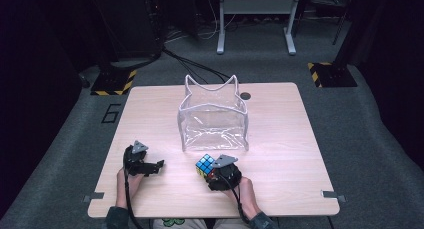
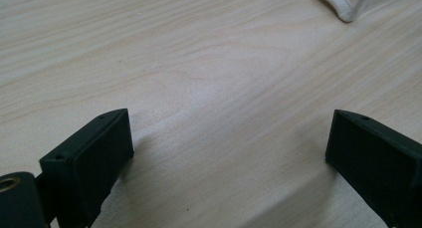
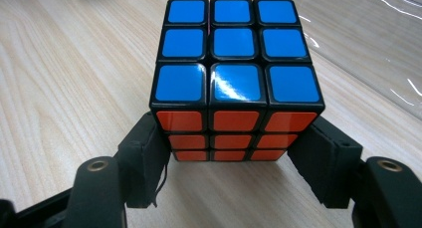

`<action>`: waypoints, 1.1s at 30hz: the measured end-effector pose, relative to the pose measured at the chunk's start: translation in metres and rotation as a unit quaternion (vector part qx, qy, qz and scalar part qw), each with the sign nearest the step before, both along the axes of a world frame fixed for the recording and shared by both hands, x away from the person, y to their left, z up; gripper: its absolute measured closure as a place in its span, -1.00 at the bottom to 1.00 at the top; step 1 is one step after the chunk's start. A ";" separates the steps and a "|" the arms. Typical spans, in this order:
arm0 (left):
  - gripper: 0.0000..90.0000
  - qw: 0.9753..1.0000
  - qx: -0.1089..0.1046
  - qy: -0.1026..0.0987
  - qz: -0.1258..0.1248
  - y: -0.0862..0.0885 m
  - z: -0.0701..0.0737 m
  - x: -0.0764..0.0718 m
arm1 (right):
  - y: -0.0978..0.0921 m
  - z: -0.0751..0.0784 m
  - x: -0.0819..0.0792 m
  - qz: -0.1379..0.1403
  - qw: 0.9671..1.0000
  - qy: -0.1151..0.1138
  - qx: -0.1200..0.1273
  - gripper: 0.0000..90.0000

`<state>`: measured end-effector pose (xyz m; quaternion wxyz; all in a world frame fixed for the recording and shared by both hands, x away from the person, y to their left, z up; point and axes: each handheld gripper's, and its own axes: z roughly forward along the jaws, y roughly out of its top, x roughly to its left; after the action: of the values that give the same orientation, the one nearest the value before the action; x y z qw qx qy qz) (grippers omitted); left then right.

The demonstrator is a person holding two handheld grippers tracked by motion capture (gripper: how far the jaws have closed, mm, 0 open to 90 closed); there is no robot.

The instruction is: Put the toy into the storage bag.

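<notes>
In the high view, both forearms are coming in from the near edge of the table (image 1: 280, 139), each hand wrapped around a hand-held gripper. The left hand (image 1: 125, 178) is resting low at the near left, pointing its left hand-held gripper (image 1: 156, 165) rightward across the bare wood. The right hand (image 1: 239, 186) is angling its right hand-held gripper (image 1: 206, 171) up and to the left, toward the cube (image 1: 205, 165).

The cube is sitting on the table at near centre, just in front of the clear bag (image 1: 214, 120), which is standing open and upright mid-table. In the right gripper view the cube (image 3: 235, 78) is showing a solid blue top face and an orange face toward the camera, with black edging between the stickers.

The right hand-held gripper (image 3: 234, 156) is closing on the cube, its jaws pressing against the lower part of the cube's two sides. The left hand-held gripper (image 2: 229, 153) is standing wide, its jaws well apart over bare wood and holding nothing, with a corner of the bag (image 2: 348, 4) far ahead.
</notes>
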<state>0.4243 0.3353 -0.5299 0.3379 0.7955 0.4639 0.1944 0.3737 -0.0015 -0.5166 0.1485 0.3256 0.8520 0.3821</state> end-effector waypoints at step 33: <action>-0.90 1.000 -0.003 -0.001 0.004 -0.001 0.000 0.000 | -0.004 0.016 0.003 -0.012 1.000 -0.020 0.000 -0.26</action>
<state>0.4242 0.3345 -0.5301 0.3399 0.7927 0.4670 0.1950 0.3770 -0.0059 -0.5010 0.1697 0.3282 0.8450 0.3866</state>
